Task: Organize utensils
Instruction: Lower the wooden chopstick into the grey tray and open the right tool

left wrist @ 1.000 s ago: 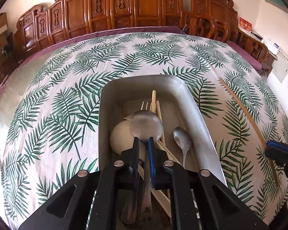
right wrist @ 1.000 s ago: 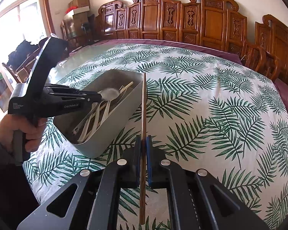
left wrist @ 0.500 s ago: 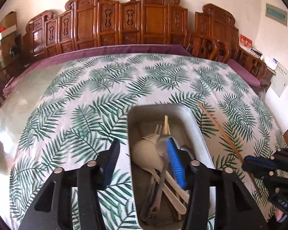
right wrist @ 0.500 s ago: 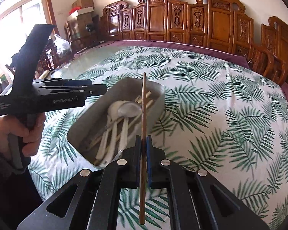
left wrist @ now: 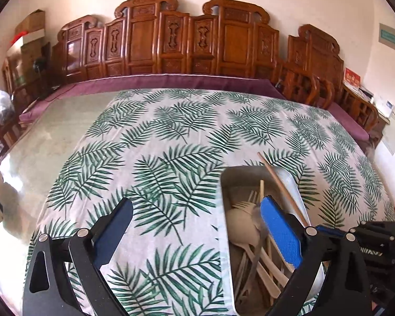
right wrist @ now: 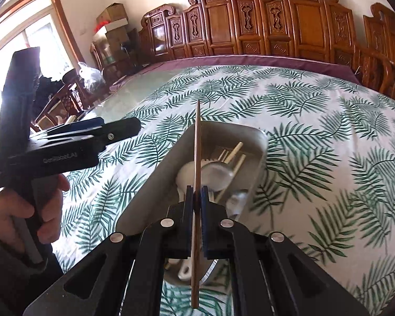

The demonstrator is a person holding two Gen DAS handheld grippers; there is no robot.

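Mid-step on the tidy-up: right claw (right wrist: pixel 194 197) clamped tight on a single wooden chopstick (right wrist: pixel 196 158), hovering right over the grey tray (right wrist: pixel 155 173) sitting on the palm-leaf surface (left wrist: pixel 171 137). Left claw (left wrist: pixel 197 226) just finished spreading wide, nothing between the pads, parked over the cloth just beside the tray. Looks like one drop done, next one lined up.

Next move, probably: lower the chopstick, line it up lengthwise with the tray, then let go so it doesn't bounce off the rim.

Rough count inside the tray: two metal spoons (right wrist: pixel 218 173), one pale plastic spoon (left wrist: pixel 239 221), at least one fork (left wrist: pixel 243 205), a couple of light chopsticks (right wrist: pixel 235 152). Too tangled for an exact tally. Nothing loose visible on the cloth.
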